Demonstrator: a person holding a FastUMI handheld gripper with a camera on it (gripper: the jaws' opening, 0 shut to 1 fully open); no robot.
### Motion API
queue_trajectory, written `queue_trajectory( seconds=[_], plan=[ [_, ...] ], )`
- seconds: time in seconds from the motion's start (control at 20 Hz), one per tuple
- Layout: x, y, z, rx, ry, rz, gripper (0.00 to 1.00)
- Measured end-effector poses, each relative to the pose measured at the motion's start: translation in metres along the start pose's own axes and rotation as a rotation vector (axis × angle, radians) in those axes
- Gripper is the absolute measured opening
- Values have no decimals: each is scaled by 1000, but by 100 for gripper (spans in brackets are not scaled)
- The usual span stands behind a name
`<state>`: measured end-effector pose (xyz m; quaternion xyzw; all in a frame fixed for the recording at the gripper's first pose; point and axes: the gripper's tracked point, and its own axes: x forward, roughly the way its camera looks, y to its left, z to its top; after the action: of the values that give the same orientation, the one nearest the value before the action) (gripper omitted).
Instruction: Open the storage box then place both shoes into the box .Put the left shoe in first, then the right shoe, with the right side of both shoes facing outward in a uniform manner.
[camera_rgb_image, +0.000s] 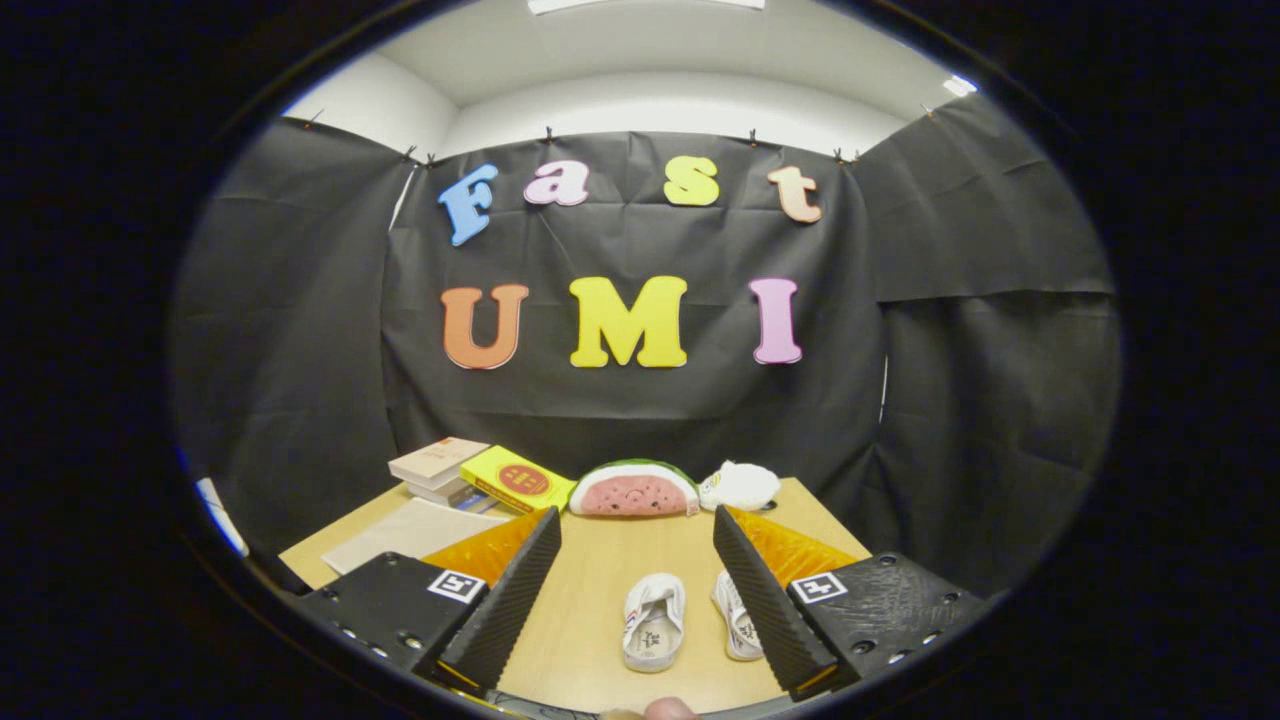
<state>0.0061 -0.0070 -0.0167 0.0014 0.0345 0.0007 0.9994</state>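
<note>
Gripper (636, 545) hung wide open, holding nothing, above the table (600, 570). Two shoes (655, 622) lay side by side between its fingers, toes pointing away, probably staged for pickup.

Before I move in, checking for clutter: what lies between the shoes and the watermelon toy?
In the gripper view, only bare table separates the shoes from the watermelon toy. The gripper stands open.

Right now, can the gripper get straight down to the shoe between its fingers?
Probably yes: the gripper is open, the white shoe lies on bare table between the fingers, and nothing covers it.
</note>
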Motion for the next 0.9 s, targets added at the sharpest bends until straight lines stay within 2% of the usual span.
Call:
queue_trajectory(
  seconds=[0.4, 0.55, 0.75, 0.9],
  plan=[
    [5, -9, -5, 27, 14, 31, 95],
    [14, -1, -15, 62, 42, 94, 94],
    [32, 26, -39, 144, 105, 226, 95],
    [45, 43, -52, 196, 155, 276, 95]
  ],
)
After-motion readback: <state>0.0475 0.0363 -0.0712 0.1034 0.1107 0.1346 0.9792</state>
